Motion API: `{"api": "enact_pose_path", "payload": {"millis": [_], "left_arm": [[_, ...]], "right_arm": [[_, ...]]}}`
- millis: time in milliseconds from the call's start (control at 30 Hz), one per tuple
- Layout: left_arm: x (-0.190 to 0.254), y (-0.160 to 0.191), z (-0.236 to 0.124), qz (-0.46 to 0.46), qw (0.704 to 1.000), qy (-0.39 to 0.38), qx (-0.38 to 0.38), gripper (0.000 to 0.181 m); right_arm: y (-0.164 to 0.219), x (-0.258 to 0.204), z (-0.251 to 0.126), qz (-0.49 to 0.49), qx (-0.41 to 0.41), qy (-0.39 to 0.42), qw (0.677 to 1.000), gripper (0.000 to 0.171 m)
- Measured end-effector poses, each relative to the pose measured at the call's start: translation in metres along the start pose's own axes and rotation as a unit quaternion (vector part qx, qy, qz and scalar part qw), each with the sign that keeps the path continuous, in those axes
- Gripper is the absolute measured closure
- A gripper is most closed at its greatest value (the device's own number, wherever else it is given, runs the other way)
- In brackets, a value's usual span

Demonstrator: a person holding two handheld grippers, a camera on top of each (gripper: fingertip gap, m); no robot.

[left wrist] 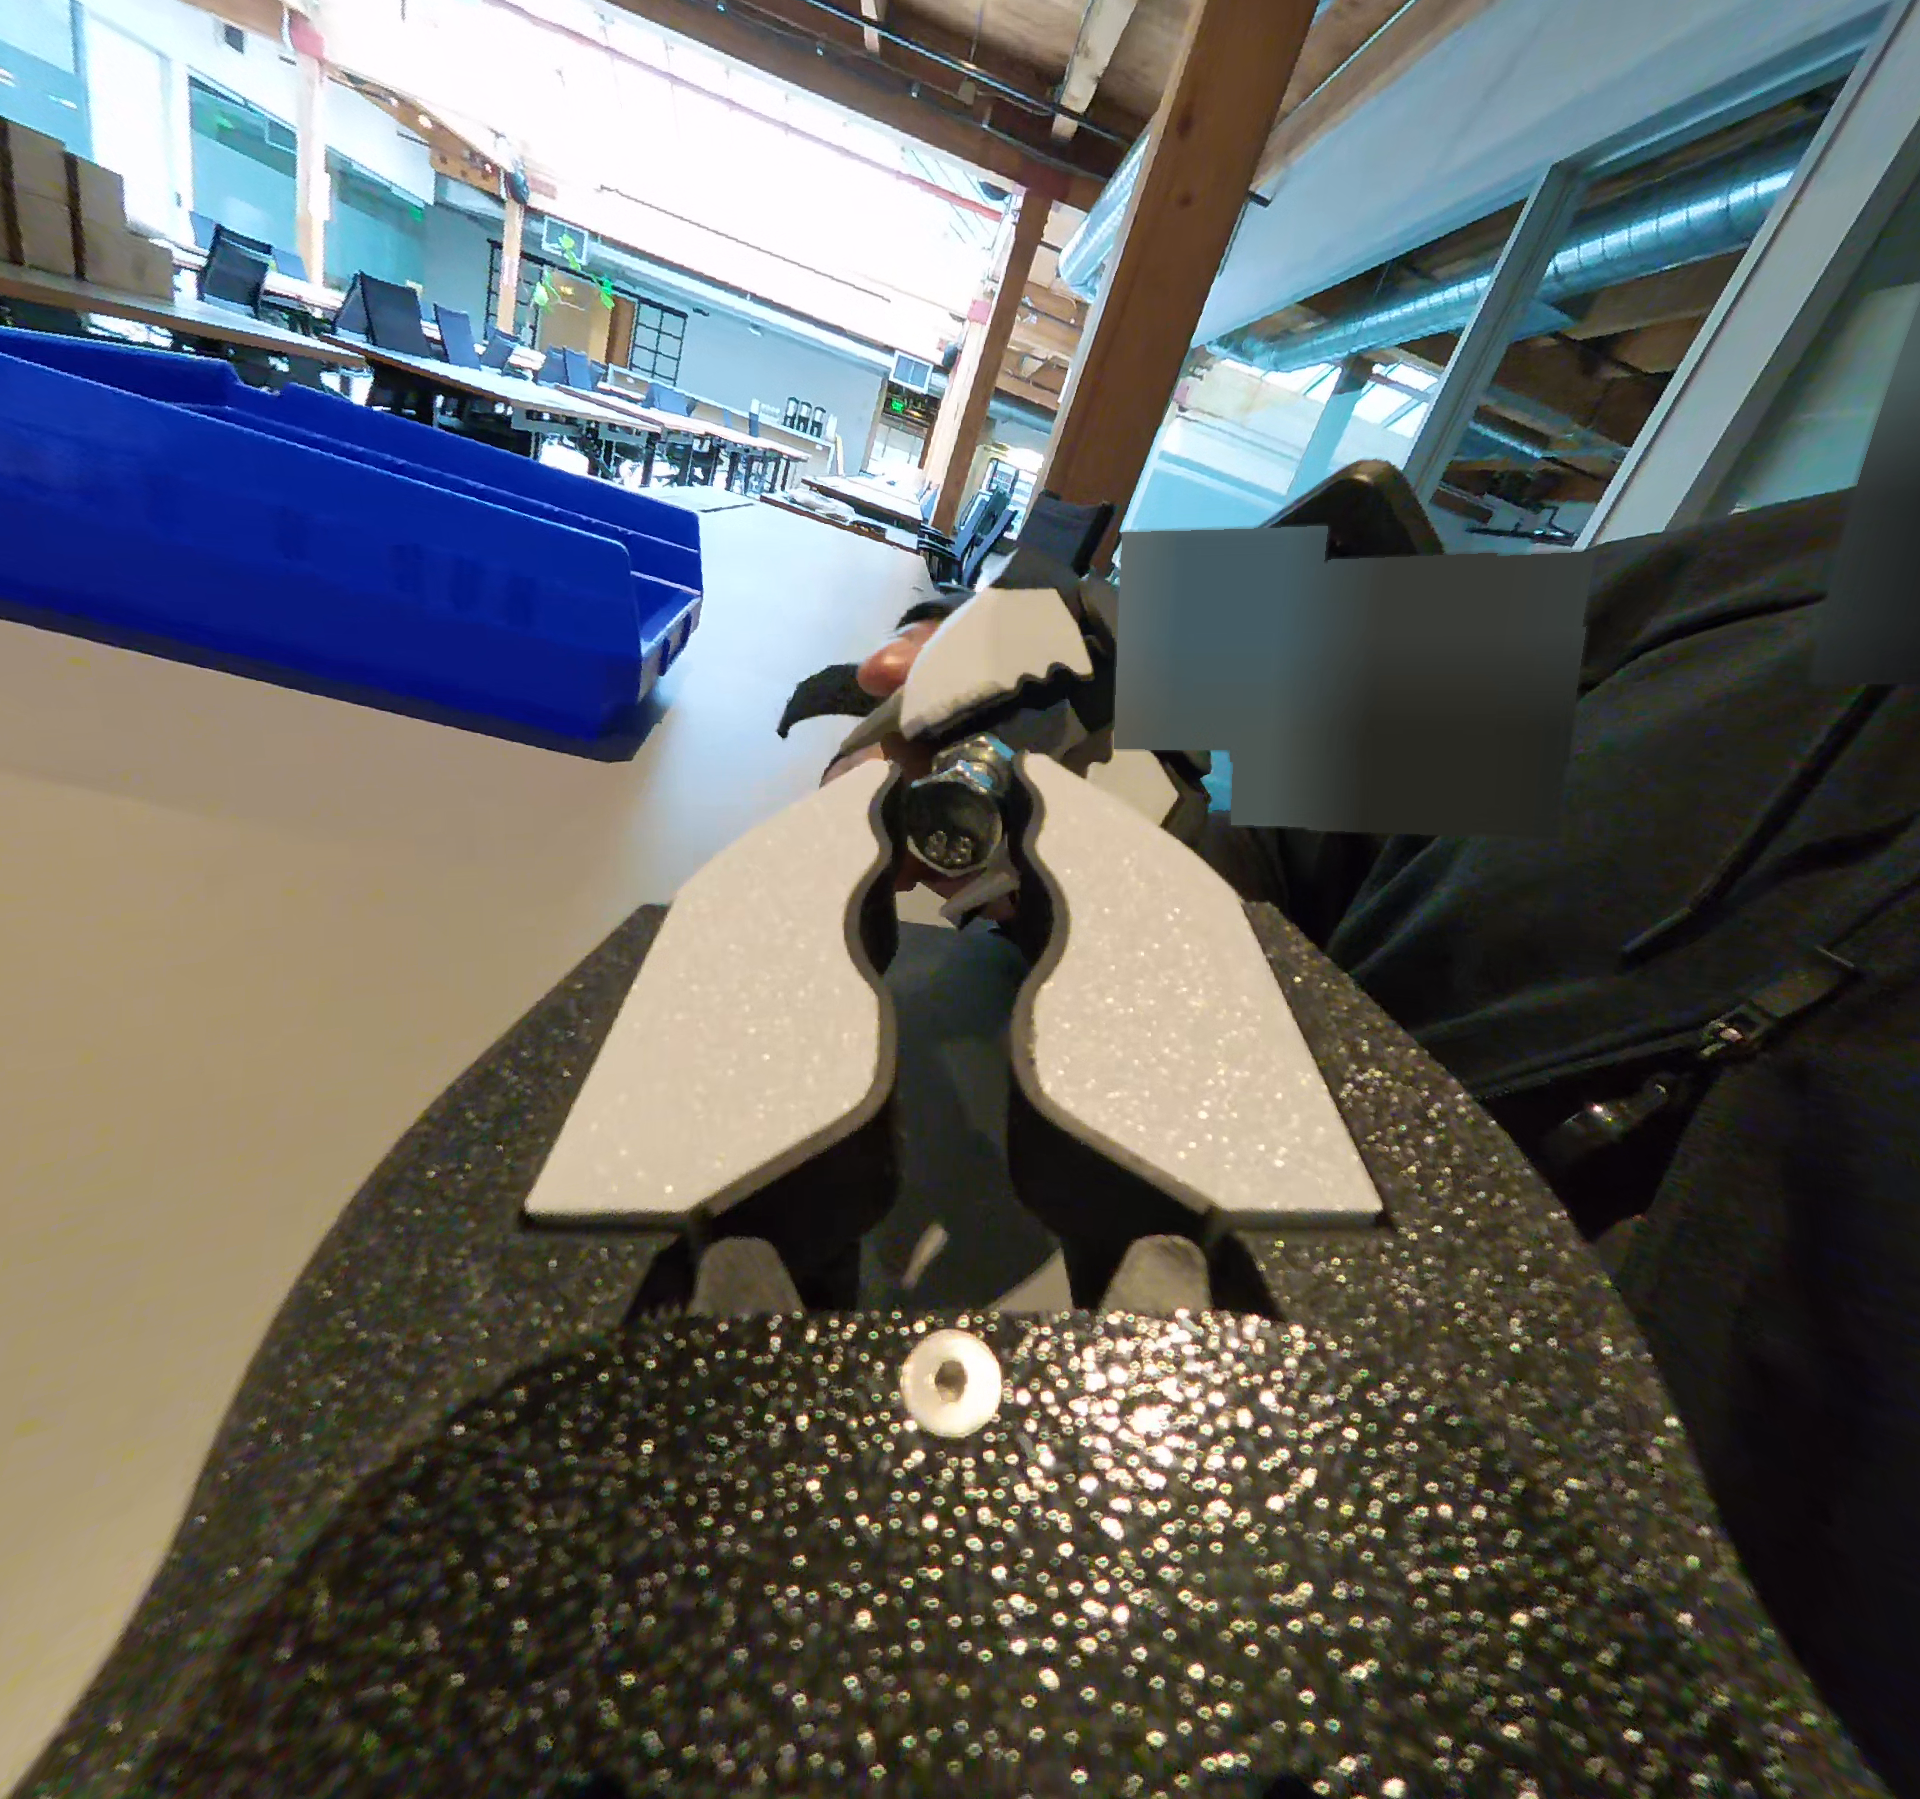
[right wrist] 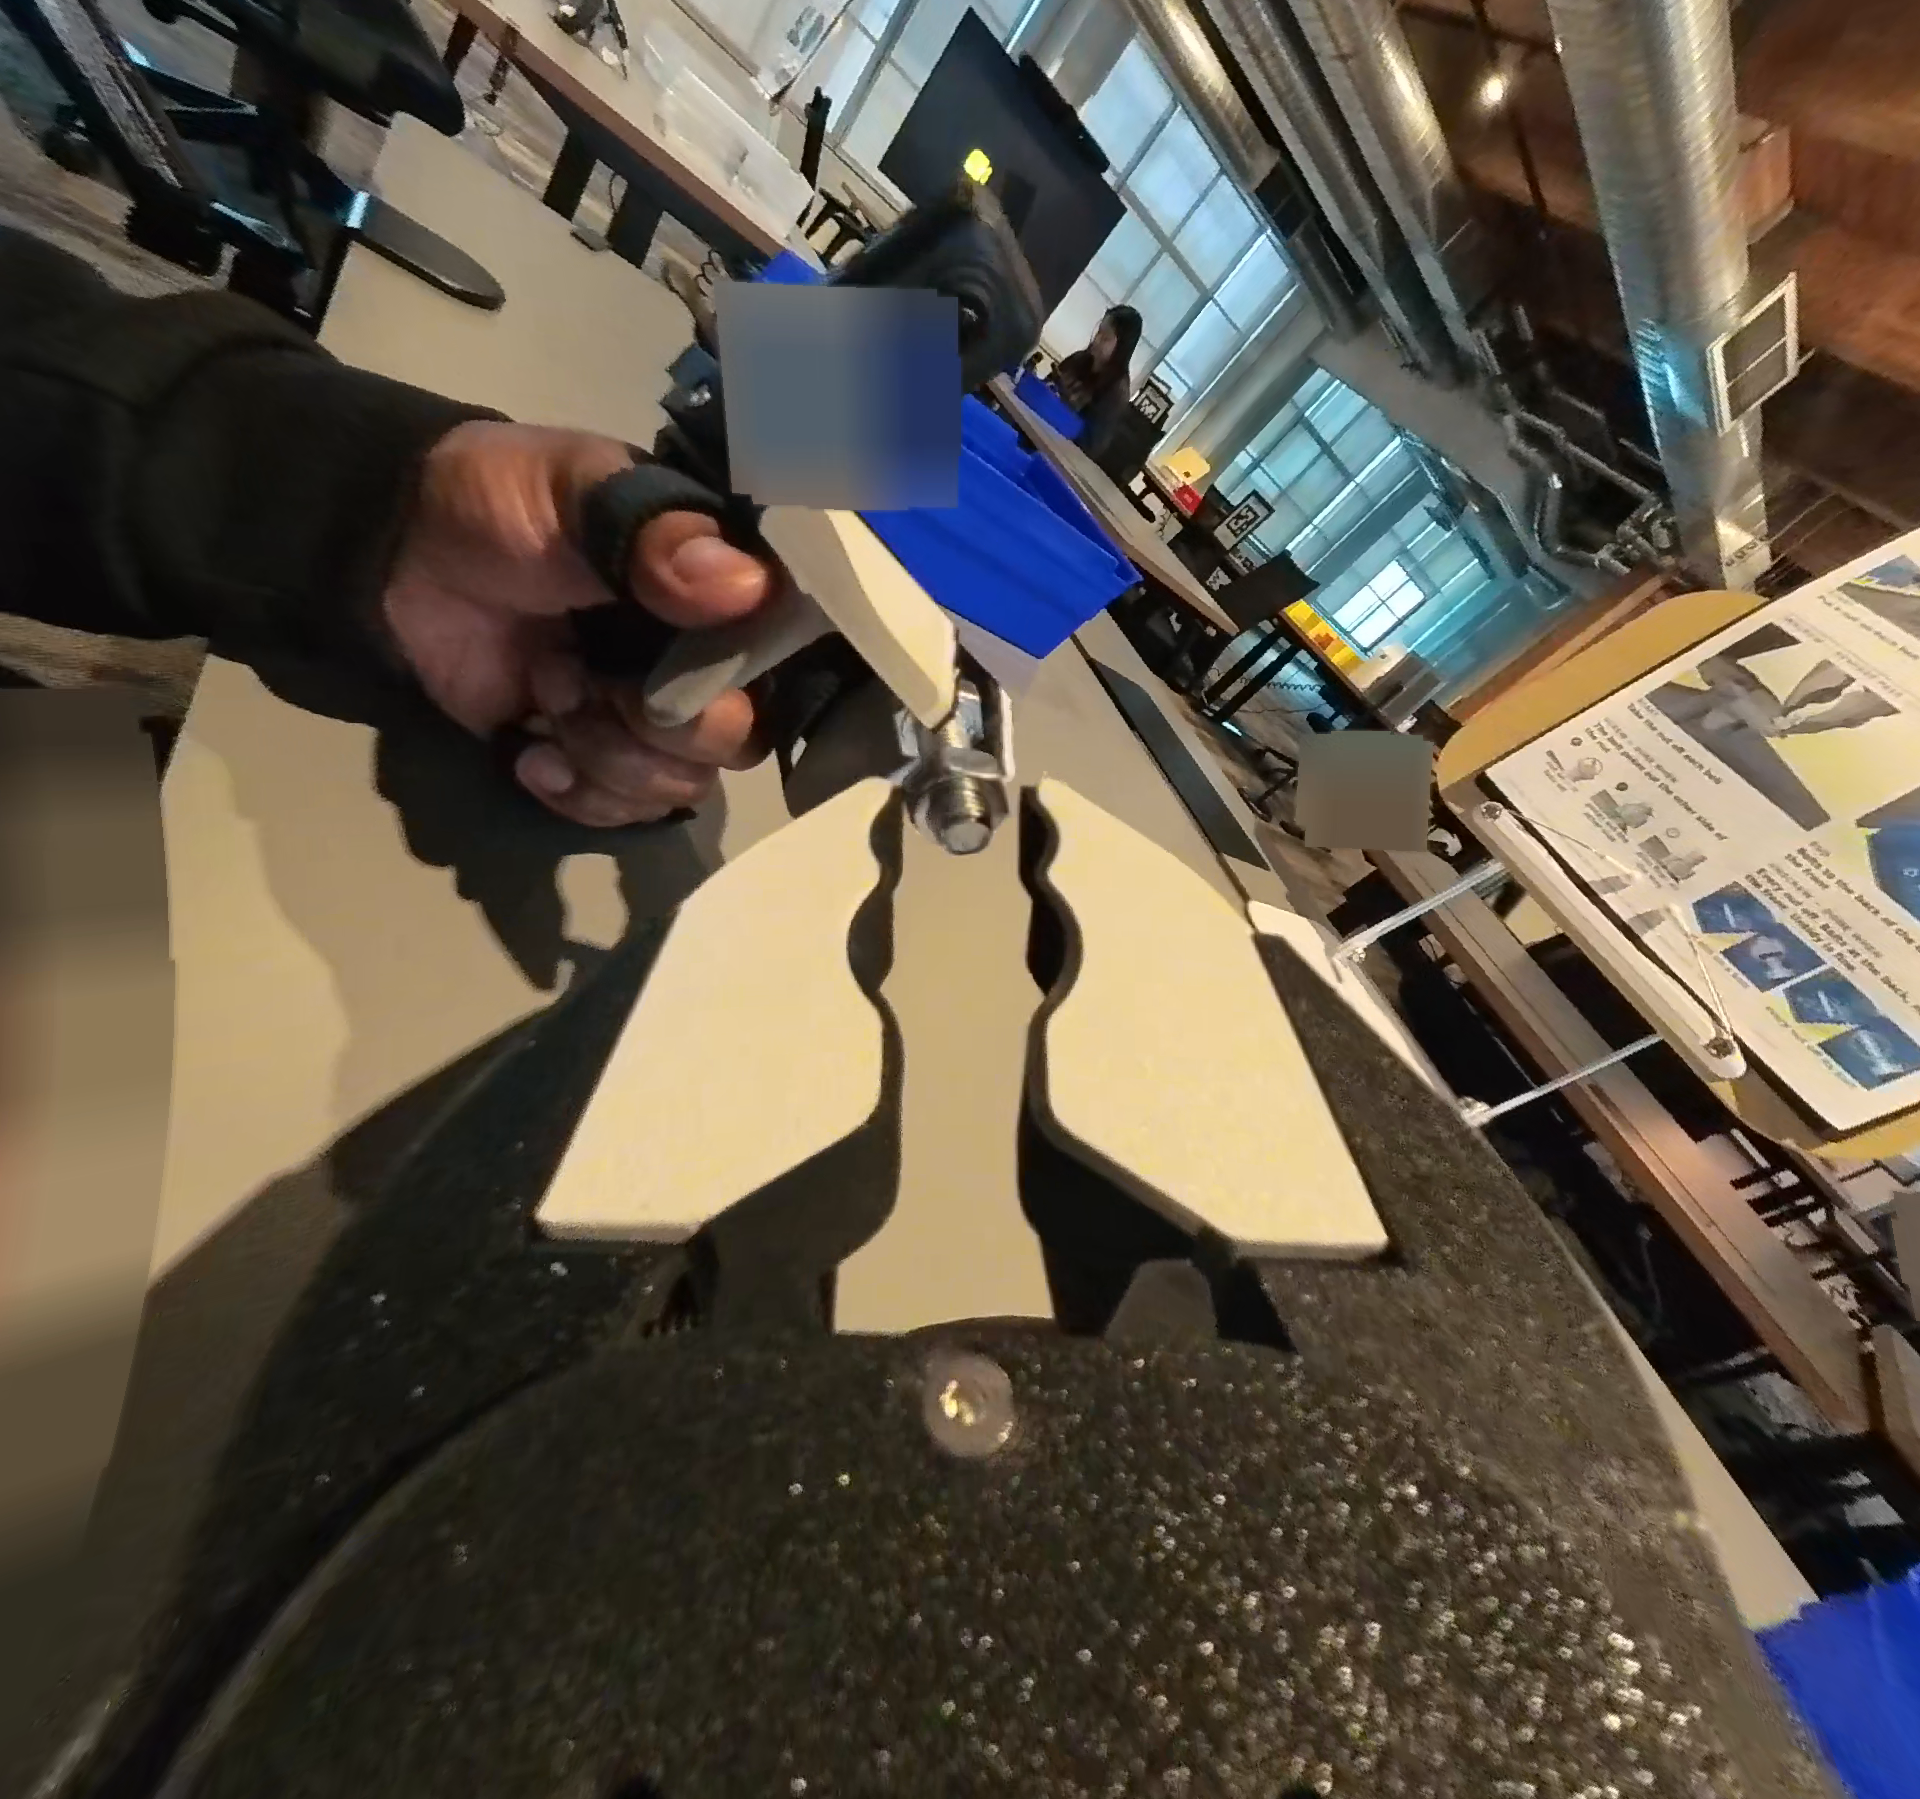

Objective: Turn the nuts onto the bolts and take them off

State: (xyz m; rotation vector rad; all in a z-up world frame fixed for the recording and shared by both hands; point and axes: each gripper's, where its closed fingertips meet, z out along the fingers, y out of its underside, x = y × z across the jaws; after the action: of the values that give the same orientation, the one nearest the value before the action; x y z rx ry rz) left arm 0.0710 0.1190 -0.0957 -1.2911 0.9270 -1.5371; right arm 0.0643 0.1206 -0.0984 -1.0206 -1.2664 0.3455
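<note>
open-plan office/workshop | rows of desks (left wrist: 582, 399) and chairs (left wrist: 390, 310) | timber ceiling beams (left wrist: 1174, 222) | metal ducts (right wrist: 1662, 191) | blue bins (left wrist: 343, 544)

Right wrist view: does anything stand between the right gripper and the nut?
Nothing visible does. The nut sits on the bolt just at the tips of the right gripper. The left gripper holds the bolt by its head, on the far side.
</note>
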Motion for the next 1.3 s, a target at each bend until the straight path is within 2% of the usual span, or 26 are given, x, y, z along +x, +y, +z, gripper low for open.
{"api": "enact_pose_path", "payload": {"millis": [167,467,867,1300], "left_arm": [[0.002,0.001,0.001,0.002,1.000,0.007,-0.004,0.164],[0.008,0.007,0.005,0.030,0.999,0.017,-0.027,0.164],[0.010,0.006,0.004,0.053,0.998,0.013,-0.027,0.163],[0.017,0.004,-0.003,0.147,0.988,0.004,-0.046,0.159]], "right_arm": [[-0.001,-0.002,-0.002,0.008,0.003,-0.015,1.000,0.153],[-0.003,-0.006,-0.009,0.089,0.019,-0.087,0.992,0.154],[-0.004,-0.008,-0.011,0.054,0.018,-0.077,0.995,0.154],[-0.012,-0.007,-0.016,0.070,0.048,-0.091,0.992,0.154]]}}
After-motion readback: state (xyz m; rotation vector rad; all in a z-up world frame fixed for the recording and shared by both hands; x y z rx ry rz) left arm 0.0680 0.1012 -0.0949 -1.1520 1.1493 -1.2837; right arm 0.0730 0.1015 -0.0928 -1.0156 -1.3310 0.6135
